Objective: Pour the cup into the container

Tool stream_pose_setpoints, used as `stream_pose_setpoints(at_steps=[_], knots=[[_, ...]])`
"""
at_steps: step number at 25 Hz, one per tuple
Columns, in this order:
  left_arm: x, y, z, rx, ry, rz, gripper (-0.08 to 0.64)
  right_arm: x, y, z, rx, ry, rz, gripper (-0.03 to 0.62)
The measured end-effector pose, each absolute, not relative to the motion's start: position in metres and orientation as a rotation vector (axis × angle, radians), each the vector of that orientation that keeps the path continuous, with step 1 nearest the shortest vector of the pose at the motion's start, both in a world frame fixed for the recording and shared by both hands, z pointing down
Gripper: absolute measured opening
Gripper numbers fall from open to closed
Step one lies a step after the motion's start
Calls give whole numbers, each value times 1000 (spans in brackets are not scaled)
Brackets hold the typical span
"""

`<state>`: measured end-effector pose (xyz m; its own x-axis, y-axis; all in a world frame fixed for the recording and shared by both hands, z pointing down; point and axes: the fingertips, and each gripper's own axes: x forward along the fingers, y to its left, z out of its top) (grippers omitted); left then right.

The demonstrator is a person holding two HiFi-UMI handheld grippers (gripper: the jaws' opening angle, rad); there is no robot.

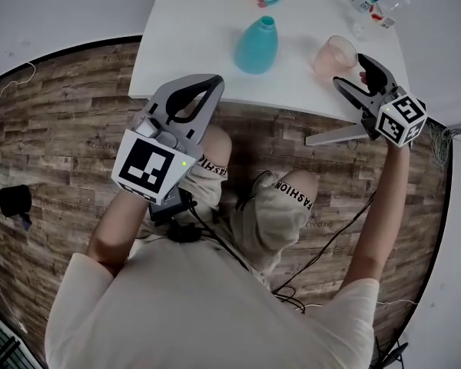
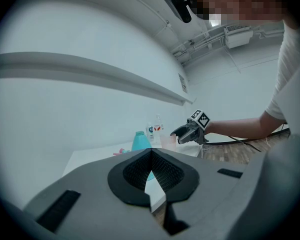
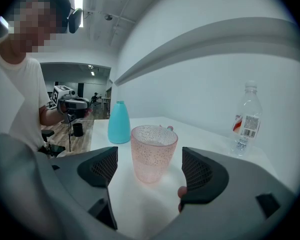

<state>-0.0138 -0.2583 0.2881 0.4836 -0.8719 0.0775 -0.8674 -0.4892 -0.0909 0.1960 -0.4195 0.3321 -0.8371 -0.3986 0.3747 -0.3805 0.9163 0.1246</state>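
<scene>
**Risks.** The right gripper (image 3: pixel 150 170) has no contact with the cup (image 3: pixel 153 151) yet.
- If the jaws close off-centre, one pad is likely to reach the wall first and push the cup across the bench (image 1: pixel 207 21) or tip it.
- The cup is thin, translucent and tapered. A light grip may let it slide down during the lift, and a hard grip may deform it.
- A faint line about halfway up suggests liquid inside. This cannot be confirmed, but any jolt could spill it.
- The container (image 3: pixel 119 123) has a narrow neck, so a quick or poorly aimed pour would probably run down its outside. It also stands unsupported and could be knocked over by the cup's rim.

**Right gripper.** The jaws are spread wide. The cup stands upright on the bench between the two pads, with a clear gap on each side. Nothing is held.

**Left gripper.** The left gripper (image 2: pixel 151 169) has its jaws pressed together on nothing. The head view shows it raised over the person's lap, off the near bench edge and well apart from the container.

**Surroundings.** The teal container stands upright to the left of the cup, near it but not touching. A plastic water bottle (image 3: pixel 245 121) stands towards the far right corner of the bench.
</scene>
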Motion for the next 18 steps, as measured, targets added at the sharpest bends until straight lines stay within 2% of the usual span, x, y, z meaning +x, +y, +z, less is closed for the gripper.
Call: stream_pose_setpoints(at_steps=[18], knots=[[-17,-264,293,-2678,1569,-191,12,180,-422,333,509,-2707,-62,390]])
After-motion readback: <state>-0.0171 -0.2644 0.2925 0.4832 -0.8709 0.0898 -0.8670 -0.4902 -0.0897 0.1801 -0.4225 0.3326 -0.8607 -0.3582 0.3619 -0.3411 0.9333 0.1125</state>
